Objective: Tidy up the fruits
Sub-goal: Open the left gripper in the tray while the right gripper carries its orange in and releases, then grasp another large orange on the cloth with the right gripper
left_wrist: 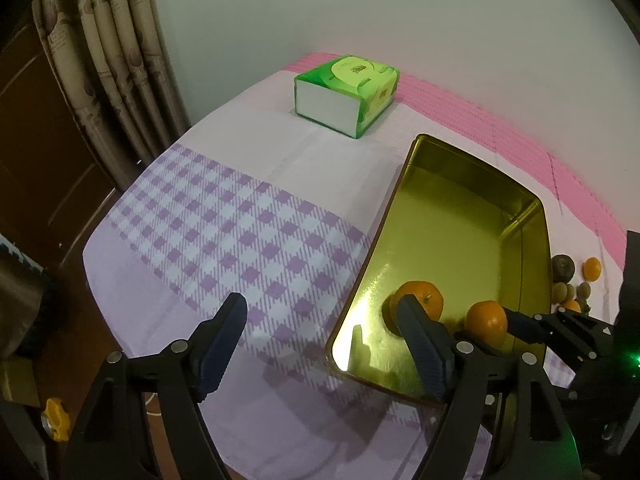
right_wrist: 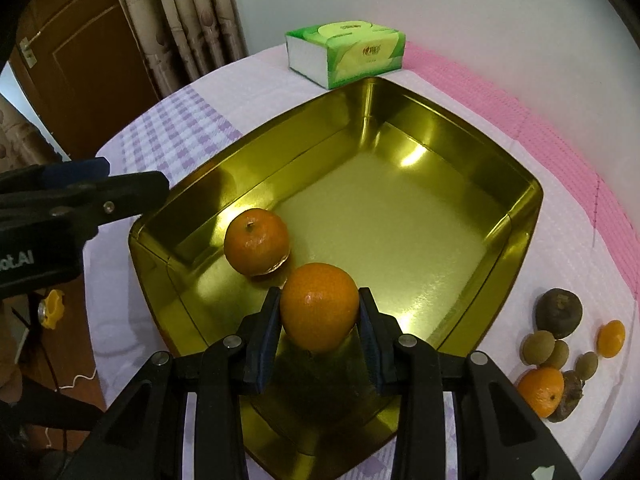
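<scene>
A gold tray (right_wrist: 516, 216) is seen on a lilac-and-white checked cloth (left_wrist: 224, 216) edged in pink; two oranges (right_wrist: 256, 240) are bright orange, the tissue pack (right_wrist: 348, 54) green.

on the black body of the left tongs (right_wrist: 80, 184), at the left edge of the right wrist view, white letters read "ot.ai", cut off at the frame's edge. the green tissue pack (right_wrist: 346, 54) on the bench carries a small red logo on its front, too small and blurred to read.
</scene>
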### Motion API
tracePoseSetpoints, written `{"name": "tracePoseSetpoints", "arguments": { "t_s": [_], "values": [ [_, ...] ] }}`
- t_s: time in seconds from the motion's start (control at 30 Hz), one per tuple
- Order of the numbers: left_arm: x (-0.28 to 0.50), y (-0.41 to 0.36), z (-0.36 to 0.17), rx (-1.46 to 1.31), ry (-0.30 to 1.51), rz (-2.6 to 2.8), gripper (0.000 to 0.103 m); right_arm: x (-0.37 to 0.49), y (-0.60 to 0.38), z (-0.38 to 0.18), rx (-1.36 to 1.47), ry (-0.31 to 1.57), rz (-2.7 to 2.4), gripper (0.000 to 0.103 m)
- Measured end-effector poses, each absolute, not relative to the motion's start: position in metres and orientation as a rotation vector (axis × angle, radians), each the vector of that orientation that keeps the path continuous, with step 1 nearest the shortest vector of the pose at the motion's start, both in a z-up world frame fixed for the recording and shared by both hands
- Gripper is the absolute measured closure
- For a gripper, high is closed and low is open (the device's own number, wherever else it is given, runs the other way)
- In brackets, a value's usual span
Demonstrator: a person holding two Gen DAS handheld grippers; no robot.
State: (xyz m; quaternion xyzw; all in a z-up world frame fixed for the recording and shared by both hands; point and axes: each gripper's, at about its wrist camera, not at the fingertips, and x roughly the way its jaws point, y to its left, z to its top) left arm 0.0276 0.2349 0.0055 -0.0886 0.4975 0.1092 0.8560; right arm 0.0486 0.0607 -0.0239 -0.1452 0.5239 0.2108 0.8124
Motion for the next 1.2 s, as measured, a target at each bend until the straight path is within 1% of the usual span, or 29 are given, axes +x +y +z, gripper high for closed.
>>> {"name": "tracePoseSetpoints", "arguments": {
  "t_s": [0.73,0.83,0.93,1.2],
  "values": [
    [0.028,0.231,-0.004,-0.181,1.071,0.217,0.024,0.047,0.061,-0.029,-0.31,1.126,0.433,0.068],
    [0.029,0.23,-0.005,-0.177,1.077,0.214,0.024,0.046,0.06,-0.027,-0.293,1.125,0.435,0.066],
    [0.029,0.229,-0.005,-0.176,1.077,0.214,0.024,0.044,0.059,-0.021,-0.283,1.111,0.432,0.063],
    [0.028,0.226,-0.003,-0.169,1.068,0.202,0.024,0.023,0.028,0.021,-0.217,1.035,0.434,0.062]
  ]
}}
